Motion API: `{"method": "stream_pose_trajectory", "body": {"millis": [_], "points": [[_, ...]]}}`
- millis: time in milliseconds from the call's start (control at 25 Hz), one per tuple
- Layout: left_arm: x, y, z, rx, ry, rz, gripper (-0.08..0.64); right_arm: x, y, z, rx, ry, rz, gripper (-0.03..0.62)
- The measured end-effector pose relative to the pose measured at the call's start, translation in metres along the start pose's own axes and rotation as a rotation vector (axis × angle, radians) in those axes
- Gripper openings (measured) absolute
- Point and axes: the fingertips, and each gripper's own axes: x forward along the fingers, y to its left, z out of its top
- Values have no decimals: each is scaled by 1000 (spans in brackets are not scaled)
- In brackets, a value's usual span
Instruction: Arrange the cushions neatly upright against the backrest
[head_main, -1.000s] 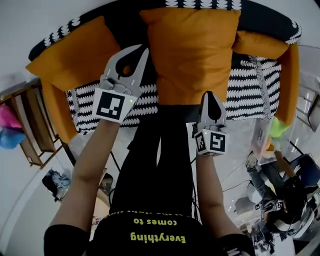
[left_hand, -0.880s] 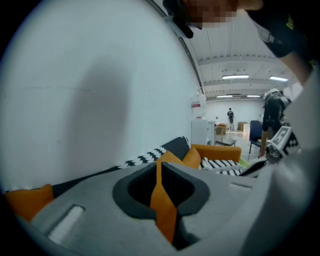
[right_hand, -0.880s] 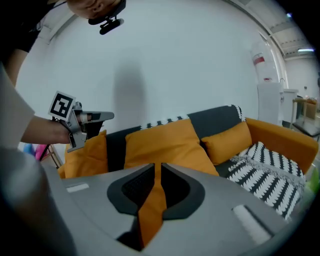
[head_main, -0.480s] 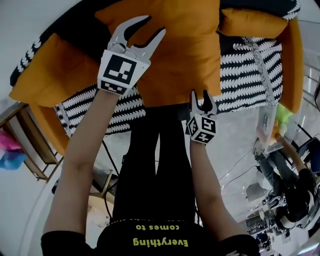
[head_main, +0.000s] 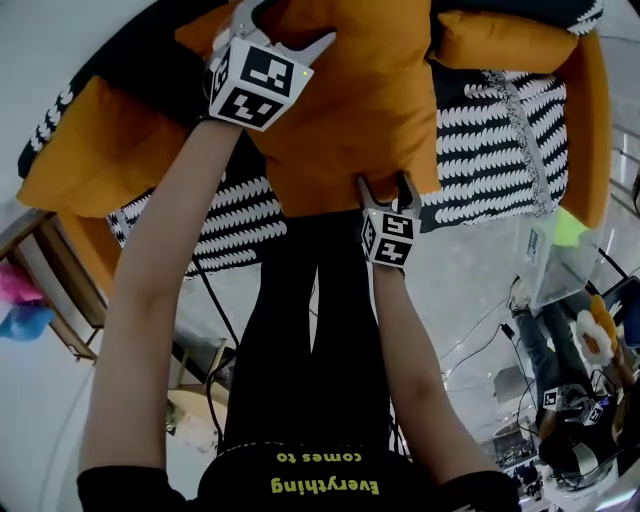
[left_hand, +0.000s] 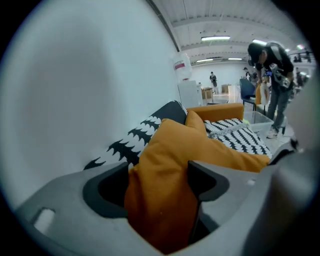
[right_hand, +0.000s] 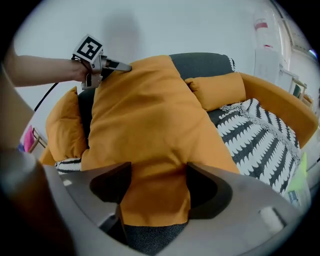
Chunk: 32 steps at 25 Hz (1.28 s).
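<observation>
A big orange cushion (head_main: 350, 110) leans on the sofa's dark backrest (right_hand: 200, 62), over the black-and-white seat (head_main: 500, 130). My left gripper (head_main: 285, 25) is at its upper left corner. Its jaws have just been opening, and the corner (left_hand: 165, 165) sits between them in the left gripper view (left_hand: 157, 185). My right gripper (head_main: 386, 185) is at the cushion's lower edge. Its jaws have just been opening too, with the hem (right_hand: 145, 120) between them (right_hand: 155, 182). A second orange cushion (head_main: 100, 150) lies at the left. A small orange bolster (head_main: 490, 40) lies at the back right.
The sofa's orange armrest (head_main: 595, 130) closes the right side. A wooden side table (head_main: 50, 290) stands left of the sofa. A clear plastic box (head_main: 545, 260) and a person (head_main: 570, 440) are on the floor at the right. My legs stand right before the seat.
Both grippers went from shut to open and moved onto the big cushion, the left to its top left corner, the right to its lower edge.
</observation>
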Motion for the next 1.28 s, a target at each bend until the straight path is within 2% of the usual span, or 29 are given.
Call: {"method": "stream_pose_trajectory", "body": {"millis": [120,280,360,400,440,640,760,880,1040,1160,1280], "points": [[5,-1,-8,15,44,-21,316,2,0,3,11,20,14,326],[-4,-3,-9,19,62,-38,154,-4,0,9,26,-2,30,177],[-17,-2,-9,16,48,-23,104,-11,5,13,48,-24,37,74],[-25,0,-10,3,42,-9,86,-15,9,15,61,-34,42,42],[-34,3,-11,-19,36,7,72,-19,11,17,69,-43,46,23],[-93,22,-20,-172,-6,92,34,-45,19,27,97,-96,58,17],[-134,29,-35,-318,-43,137,29,-62,10,46,94,-146,42,17],[-169,29,-51,-501,-85,178,28,-82,-12,89,49,-229,15,17],[-200,25,-63,-687,-161,253,26,-105,-30,185,-110,-373,1,17],[-210,28,-76,-782,-211,302,26,-120,-18,261,-252,-505,11,17],[-223,31,-78,-811,-268,358,28,-140,8,323,-372,-644,46,17]]}}
